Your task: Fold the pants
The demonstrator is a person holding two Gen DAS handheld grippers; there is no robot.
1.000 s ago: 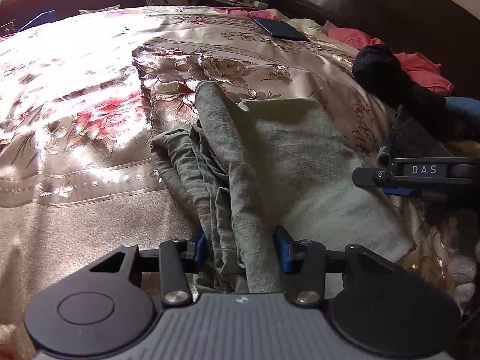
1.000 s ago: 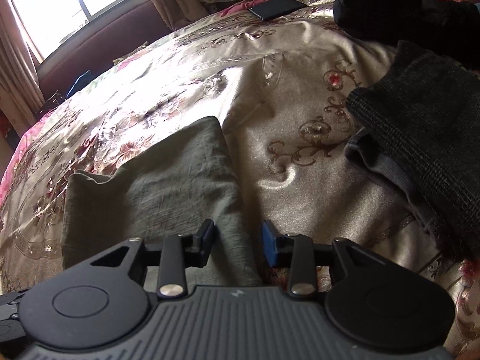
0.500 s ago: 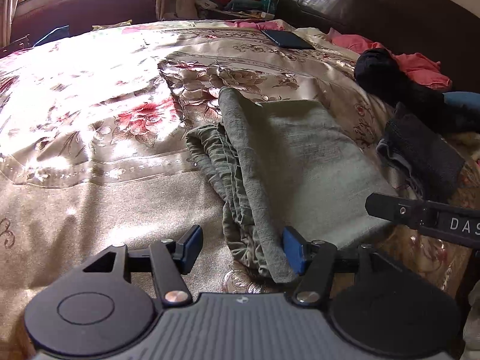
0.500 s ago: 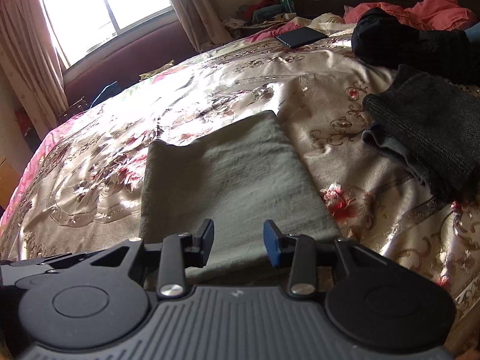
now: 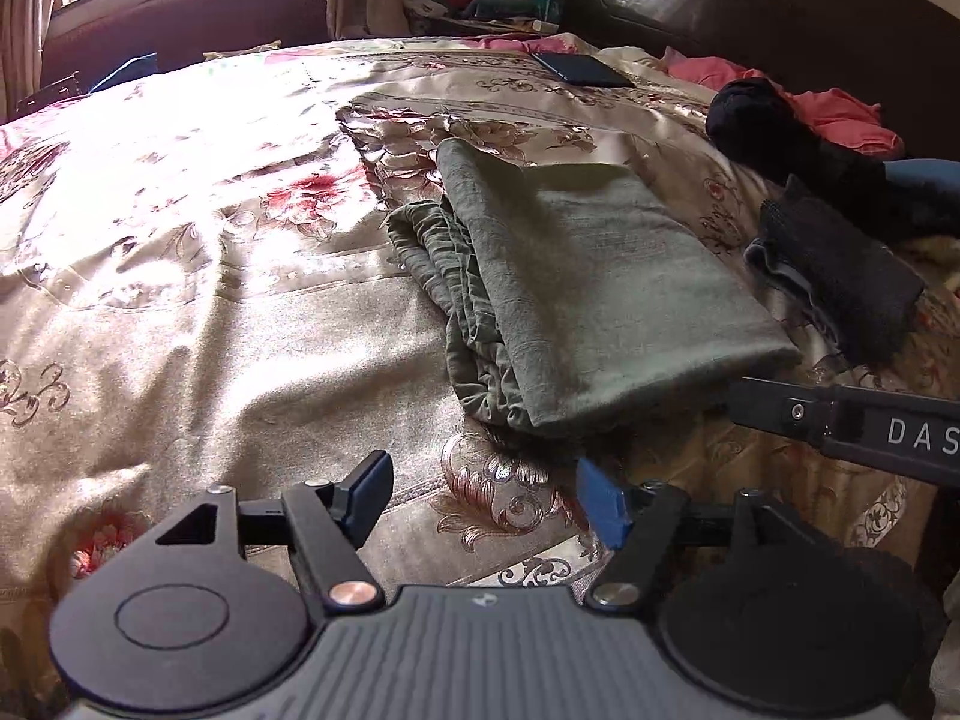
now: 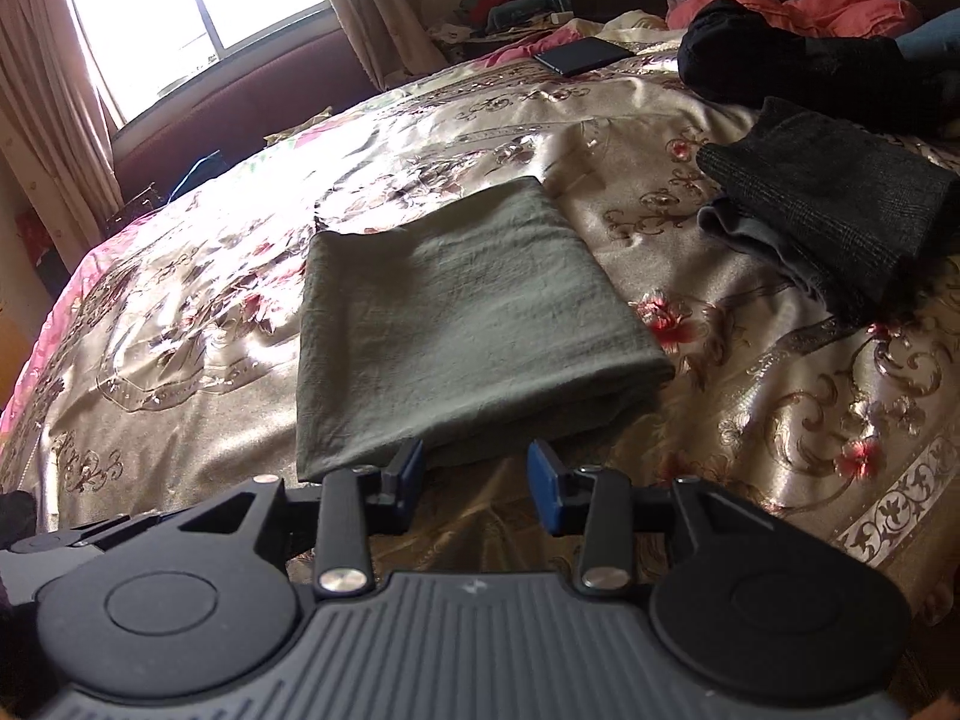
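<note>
The grey-green pants (image 5: 576, 288) lie folded into a flat rectangle on the floral bedspread (image 5: 210, 312), with bunched layers along their left edge. They also show in the right wrist view (image 6: 456, 324). My left gripper (image 5: 486, 495) is open and empty, just short of the pants' near edge. My right gripper (image 6: 477, 480) is open and empty, right at the pants' near edge; its side shows at the right of the left wrist view (image 5: 852, 420).
A folded stack of dark clothes (image 6: 834, 204) lies right of the pants. A black garment (image 6: 780, 66) and pink cloth (image 6: 840, 0) lie by the dark headboard. A dark phone (image 6: 585, 55) lies at the far side. A window (image 6: 198, 18) is at far left.
My left gripper let go of the pants, opened wide and drew back. My right gripper also drew back from over the pants. The pants now lie free on the bed.
</note>
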